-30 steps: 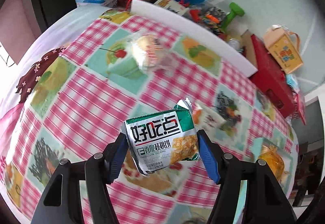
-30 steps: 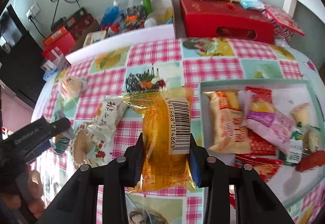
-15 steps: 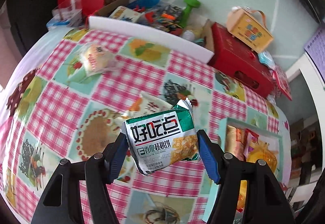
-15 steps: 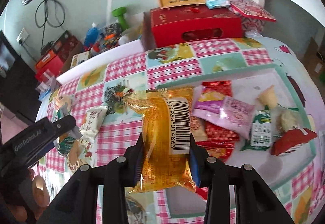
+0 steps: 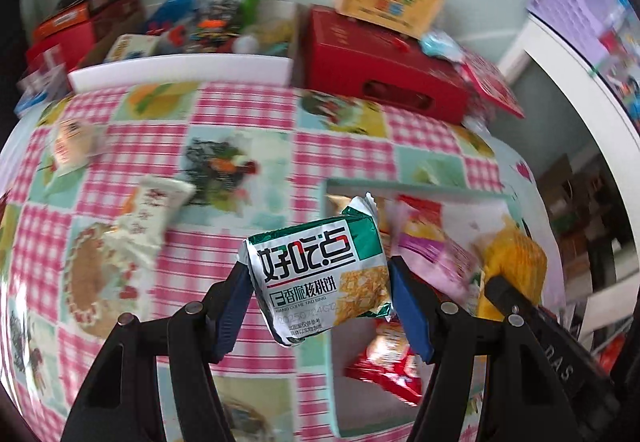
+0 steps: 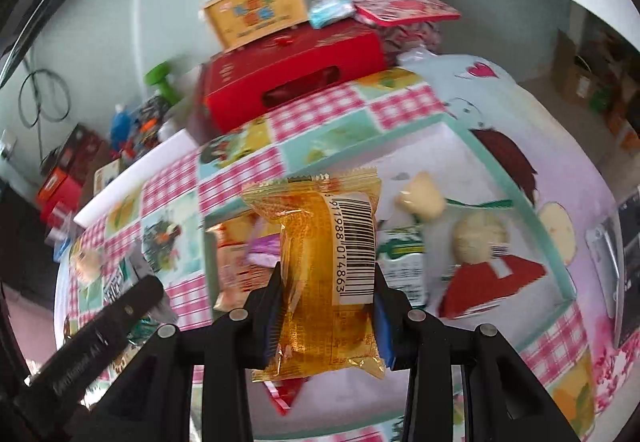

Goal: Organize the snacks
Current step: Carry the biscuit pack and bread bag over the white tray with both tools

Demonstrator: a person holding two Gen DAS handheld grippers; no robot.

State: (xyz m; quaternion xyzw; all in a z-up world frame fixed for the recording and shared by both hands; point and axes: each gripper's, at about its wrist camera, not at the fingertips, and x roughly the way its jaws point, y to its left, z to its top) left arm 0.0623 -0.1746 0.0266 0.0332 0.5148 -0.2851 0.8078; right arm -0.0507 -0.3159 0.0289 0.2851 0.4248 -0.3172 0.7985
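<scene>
Since a second ago we have swung both grippers toward the tray: it has slid from the right edge of our right wrist view to fill the middle, and in the left wrist view it has come in at 4 o'clock where only tablecloth showed.

The checked tablecloth (image 5: 344, 157) covers the table, largest of all. On it the shallow green-rimmed tray (image 6: 516, 197) holds a heap of snacks: a red packet (image 6: 492, 282) at 3 o'clock in the right wrist view, a round pale bun (image 6: 480, 238) just above it, a pink packet (image 5: 436, 258) in the left wrist view.

Beyond the table at 12 o'clock sits a red box (image 6: 292, 81) with a yellow carry box (image 6: 256, 13) on top.

Our right gripper (image 6: 326, 306) pinches an orange snack bag (image 6: 328, 270), barcode outward, above the tray's near half. Our left gripper (image 5: 320, 294) pinches a green-and-white biscuit packet (image 5: 316, 274), hanging over the tray's left rim.

A white wrapped snack (image 5: 144, 213) lies on the cloth at 9 o'clock, and a small wrapped bun (image 5: 72, 141) at 10 o'clock.
</scene>
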